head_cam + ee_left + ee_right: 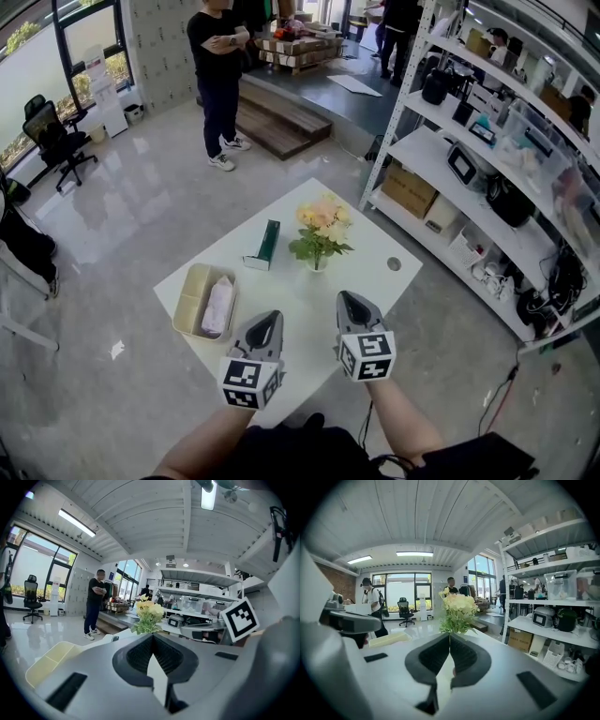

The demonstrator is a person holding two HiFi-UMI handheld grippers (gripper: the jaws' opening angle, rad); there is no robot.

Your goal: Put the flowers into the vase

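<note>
White table (370, 281) carries the flowers (322, 223), standing in a vase (317, 265) ahead of your left gripper (271, 319) and right gripper (349, 298). Both have jaws pressed together, holding nothing.

Grey hand-held grippers (270, 319) (349, 300), black-white marker cubes (249, 383)

The hand-held gripper (450, 633) fills the lower frame, its dark jaws meeting at the tips with nothing between them. Just beyond the tips, at centre, rise pale yellow flowers (458, 606) with green leaves. A cream tray (389, 639) lies left of centre. A white shelf (543, 620) with boxes and appliances fills the right. Far left stands a person (372, 604), with an office chair (404, 607) by the windows behind.
</note>
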